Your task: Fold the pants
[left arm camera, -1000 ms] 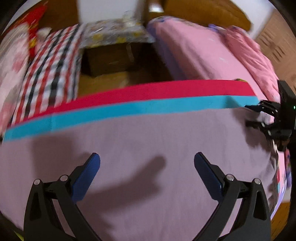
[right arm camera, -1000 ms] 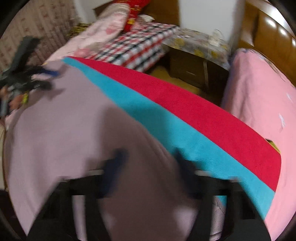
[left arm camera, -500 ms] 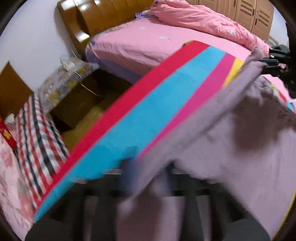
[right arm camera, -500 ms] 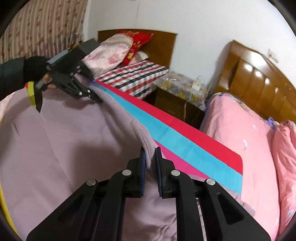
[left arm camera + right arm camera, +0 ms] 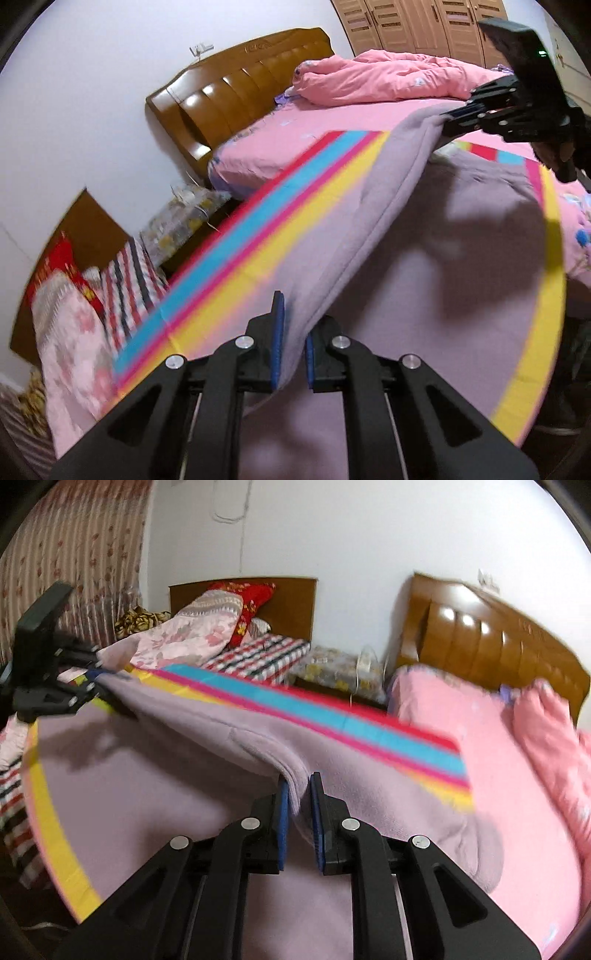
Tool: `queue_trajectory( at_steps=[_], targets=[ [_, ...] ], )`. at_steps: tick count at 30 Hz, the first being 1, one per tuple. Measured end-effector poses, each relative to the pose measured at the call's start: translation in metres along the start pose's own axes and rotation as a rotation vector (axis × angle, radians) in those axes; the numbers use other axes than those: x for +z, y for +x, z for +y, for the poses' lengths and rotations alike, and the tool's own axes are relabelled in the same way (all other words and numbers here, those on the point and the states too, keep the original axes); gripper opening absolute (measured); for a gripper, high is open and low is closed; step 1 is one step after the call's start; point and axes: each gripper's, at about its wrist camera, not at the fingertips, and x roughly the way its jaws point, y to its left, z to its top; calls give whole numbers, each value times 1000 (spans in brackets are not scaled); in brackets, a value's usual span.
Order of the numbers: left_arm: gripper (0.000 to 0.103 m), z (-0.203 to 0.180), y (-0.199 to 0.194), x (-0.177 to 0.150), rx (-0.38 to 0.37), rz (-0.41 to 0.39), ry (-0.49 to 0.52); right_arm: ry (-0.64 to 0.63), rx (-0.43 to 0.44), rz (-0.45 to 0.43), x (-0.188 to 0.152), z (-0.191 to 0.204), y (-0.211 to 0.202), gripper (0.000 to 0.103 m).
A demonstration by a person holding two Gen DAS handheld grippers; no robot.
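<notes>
Lilac fleece pants (image 5: 424,266) hang stretched between the two claws, one edge lifted off a rainbow-striped mat (image 5: 236,258) while the rest lies flat on it. Left claw (image 5: 291,339) is pinched on that raised edge, blue pads (image 5: 277,332) pressing the cloth. Right claw (image 5: 299,805) nips the same edge further along. Behind stands a bed with a pink sheet (image 5: 480,746) and a wooden headboard (image 5: 236,99).
</notes>
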Motion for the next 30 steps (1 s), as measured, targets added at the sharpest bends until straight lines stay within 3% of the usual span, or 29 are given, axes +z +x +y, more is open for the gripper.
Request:
queue_trajectory(
  at_steps=[3, 5, 7, 10, 11, 12, 13, 15, 17, 19, 25, 30],
  targets=[
    [11, -36, 16, -39, -30, 58, -88, 80, 4, 87, -43, 6, 7, 20],
    [15, -42, 29, -60, -58, 94, -179, 111, 13, 148, -63, 8, 19, 39],
    [21, -39, 37, -75, -89, 104, -282, 146, 1, 173, -78, 9, 20, 48],
    [66, -22, 22, -94, -115, 52, -474, 256, 19, 108, -82, 0, -8, 78],
    [86, -16, 10, -101, -112, 9, -546, 309, 22, 81, -85, -4, -21, 80],
    [90, -11, -4, -111, -115, -40, -622, 378, 32, 45, -92, -13, -35, 80],
    [90, -6, -13, -119, -124, -67, -669, 427, 36, 25, -97, -21, -43, 80],
    [97, 6, -28, -144, -167, -130, -856, 570, 34, 19, -114, -40, -52, 80],
    [98, 12, -27, -169, -260, -161, -1067, 705, 58, 47, -130, -54, -48, 73],
    [98, 16, -20, -176, -317, -158, -1151, 772, 84, 24, -133, -61, -45, 71],
    [98, 7, -5, -164, -259, -115, -1094, 871, 63, 67, -122, -75, -25, 70],
    [101, 7, -5, -166, -266, -115, -1095, 924, 8, 85, -112, -85, -12, 70]
  ],
)
